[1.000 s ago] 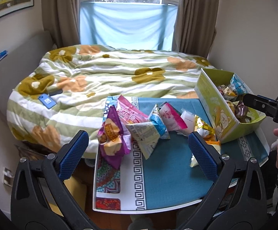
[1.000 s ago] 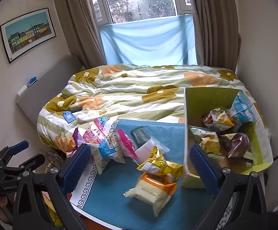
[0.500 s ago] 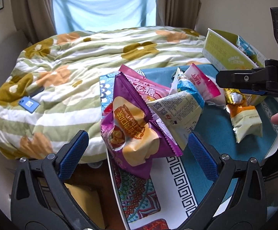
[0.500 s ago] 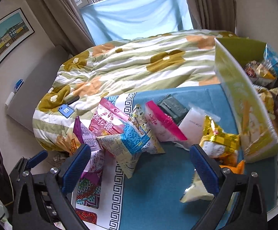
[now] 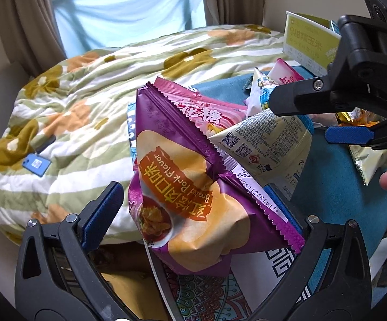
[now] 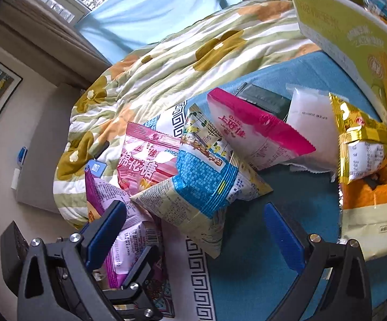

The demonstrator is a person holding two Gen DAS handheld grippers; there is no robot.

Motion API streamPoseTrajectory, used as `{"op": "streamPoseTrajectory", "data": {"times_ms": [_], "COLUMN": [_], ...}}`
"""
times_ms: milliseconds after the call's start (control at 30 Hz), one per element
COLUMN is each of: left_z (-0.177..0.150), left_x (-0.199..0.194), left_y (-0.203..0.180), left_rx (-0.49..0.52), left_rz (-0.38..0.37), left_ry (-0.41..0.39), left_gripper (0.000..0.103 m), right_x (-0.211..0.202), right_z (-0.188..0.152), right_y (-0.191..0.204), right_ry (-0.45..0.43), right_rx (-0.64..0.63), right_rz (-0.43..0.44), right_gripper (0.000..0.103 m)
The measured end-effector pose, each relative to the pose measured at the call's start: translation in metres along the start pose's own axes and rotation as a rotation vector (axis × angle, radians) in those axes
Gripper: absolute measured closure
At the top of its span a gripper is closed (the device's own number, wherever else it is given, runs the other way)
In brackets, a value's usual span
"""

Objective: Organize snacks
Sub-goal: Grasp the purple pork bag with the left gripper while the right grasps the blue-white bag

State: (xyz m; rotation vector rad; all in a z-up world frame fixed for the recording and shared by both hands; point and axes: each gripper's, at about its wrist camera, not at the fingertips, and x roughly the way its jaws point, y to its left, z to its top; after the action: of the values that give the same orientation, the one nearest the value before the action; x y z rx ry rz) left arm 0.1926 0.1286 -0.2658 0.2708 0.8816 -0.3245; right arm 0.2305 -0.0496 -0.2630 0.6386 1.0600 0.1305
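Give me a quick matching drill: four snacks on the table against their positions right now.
Things:
1. purple bag
2. gold pack
3. blue-and-cream bag
4. white pouch

Places:
A. beside the green box, on an orange pack
B. between the left hand-held gripper's fingers
C. behind the gold pack
D. ahead of the right hand-held gripper, mid-table

Pairs: 1-B, 2-A, 3-D, 4-C
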Motion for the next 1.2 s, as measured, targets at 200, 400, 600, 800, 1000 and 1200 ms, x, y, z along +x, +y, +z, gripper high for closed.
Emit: {"op": "streamPoseTrajectory", "data": {"times_ms": [200, 400, 600, 800, 1000, 1200], "left_z": [0.000, -0.002, -0.002, -0.004, -0.002, 0.002], "left_x": [0.007, 0.009, 0.005, 0.000, -0.004, -0.018], "left_y": [-0.007, -0.010, -0.011, -0.012, -0.013, -0.012], "left_rx": [0.053, 0.090, 0.086, 0.075, 0.070, 0.054], "left_rz": [-0.012, -0.012, -0.028, -0.041, -0.044, -0.048], "left_ry": [0.016, 0.025, 0.031, 0.038, 0.042, 0.035], "left_gripper": [0.020, 0.031, 0.033, 0.034, 0.036, 0.037], "right_x": [0.009, 0.018, 0.021, 0.032, 0.035, 0.023], "right_z": [0.002, -0.001, 0.003, 0.008, 0.006, 0.006], "right_y": [-0.005, -0.015, -0.024, -0.031, -0.032, -0.025], "right_ry": [0.002, 0.033, 0.037, 0.043, 0.060, 0.044], "right_rx": [0.073, 0.178, 0.280, 0.357, 0.373, 0.324], "right_rz": [-0.021, 0.003, 0.047, 0.067, 0.109, 0.102], "right_gripper": [0.001, 0.001, 0.001, 0.002, 0.039, 0.049]}}
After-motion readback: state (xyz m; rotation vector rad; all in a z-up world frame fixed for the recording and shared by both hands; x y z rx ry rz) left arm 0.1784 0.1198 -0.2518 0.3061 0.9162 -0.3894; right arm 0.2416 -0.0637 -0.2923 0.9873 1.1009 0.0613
